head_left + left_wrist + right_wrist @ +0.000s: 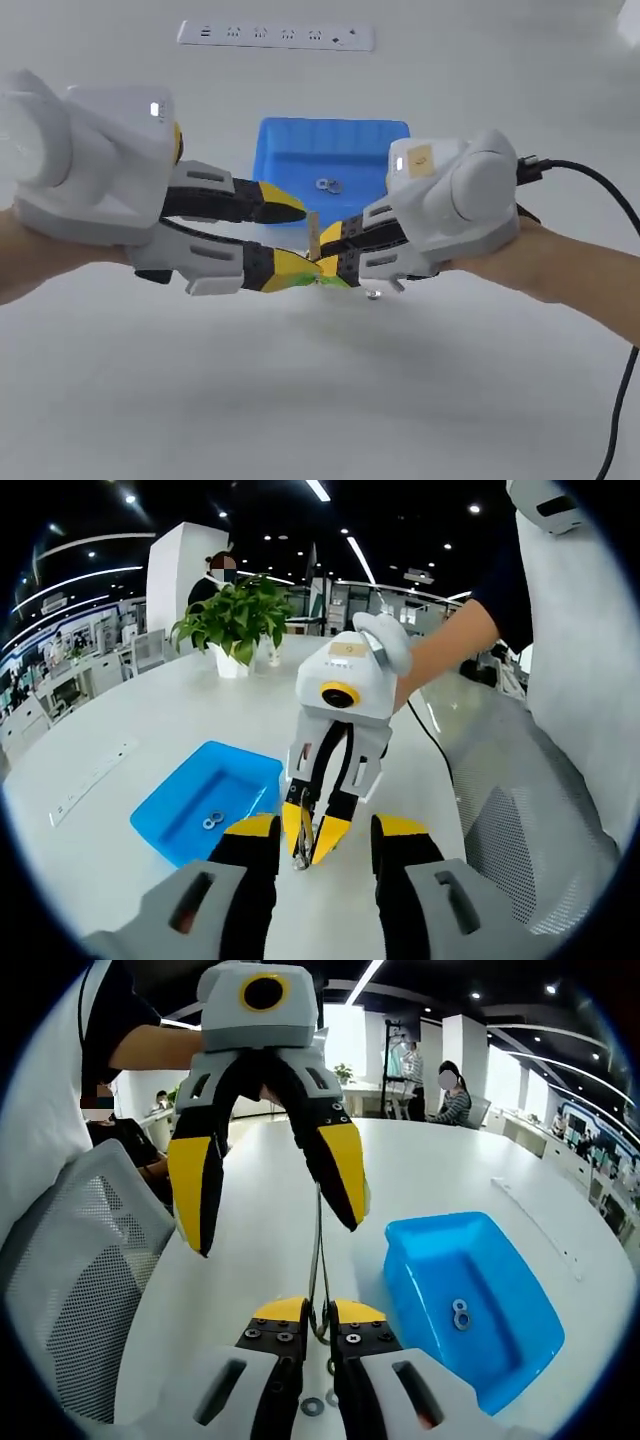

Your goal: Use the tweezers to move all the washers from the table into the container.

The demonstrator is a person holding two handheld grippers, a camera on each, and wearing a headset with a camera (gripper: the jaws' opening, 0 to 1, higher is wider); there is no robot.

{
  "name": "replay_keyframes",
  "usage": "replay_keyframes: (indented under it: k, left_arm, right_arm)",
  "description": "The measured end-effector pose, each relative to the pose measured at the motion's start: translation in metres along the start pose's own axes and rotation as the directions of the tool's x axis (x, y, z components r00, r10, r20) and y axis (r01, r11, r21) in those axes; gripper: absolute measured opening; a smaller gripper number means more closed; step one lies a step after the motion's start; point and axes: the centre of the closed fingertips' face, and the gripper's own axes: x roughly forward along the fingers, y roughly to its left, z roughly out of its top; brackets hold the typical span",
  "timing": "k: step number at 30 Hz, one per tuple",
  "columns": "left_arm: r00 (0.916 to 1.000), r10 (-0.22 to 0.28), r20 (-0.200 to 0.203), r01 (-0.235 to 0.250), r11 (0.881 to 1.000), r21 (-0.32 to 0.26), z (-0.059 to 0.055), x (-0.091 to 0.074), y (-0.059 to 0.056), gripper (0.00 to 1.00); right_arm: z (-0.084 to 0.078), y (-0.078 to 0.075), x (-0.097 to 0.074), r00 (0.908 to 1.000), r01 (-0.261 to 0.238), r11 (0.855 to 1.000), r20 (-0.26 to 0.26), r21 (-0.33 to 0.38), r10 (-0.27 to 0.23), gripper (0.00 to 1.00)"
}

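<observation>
**Two washers in the container, more waiting on the surface**

We are keeping the right gripper [310, 1312] clamped on the tweezers [319, 1250], whose thin legs are running forward from between its closed jaws. The left gripper [278, 1235] is facing it with its jaws apart on either side of the tweezers' far end; we cannot tell whether they are touching it. Just beyond both grippers, the blue container [520, 1350] is sitting on the surface [300, 400] with two washers [460, 1313] lying side by side inside. At least two more washers [312, 1406] are lying on the surface right below the right gripper. We are judging the task as partly done, with these loose ones left to move.
</observation>
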Motion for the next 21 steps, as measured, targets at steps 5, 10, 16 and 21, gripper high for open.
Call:
replay_keyframes:
  k: [5, 10, 16, 21]
  left_arm:
    - [0.9983, 0.058, 0.008, -0.058, 0.998, -0.007, -0.002, -0.012, 0.003, 0.6]
    - [0.992, 0.125, 0.02, -0.124, 0.992, -0.021, -0.007, -0.023, 0.004, 0.71]
    - [0.9819, 0.185, 0.041, -0.181, 0.981, -0.072, -0.011, -0.035, -0.001, 0.78]
    - [0.9689, 0.227, 0.099, -0.214, 0.968, -0.128, -0.011, -0.043, -0.003, 0.84]
  right_arm:
    - [0.008, -0.002, -0.012, 0.9994, 0.024, 1.0, 0.026, 0.021, -0.024, 0.09]
    - [0.02, -0.006, -0.025, 0.9974, 0.052, 0.998, 0.048, 0.029, -0.053, 0.09]
    - [0.035, -0.009, -0.04, 0.9946, 0.077, 0.997, 0.069, 0.009, -0.078, 0.09]
    - [0.052, -0.013, -0.054, 0.9926, 0.084, 0.996, 0.089, -0.014, -0.082, 0.09]
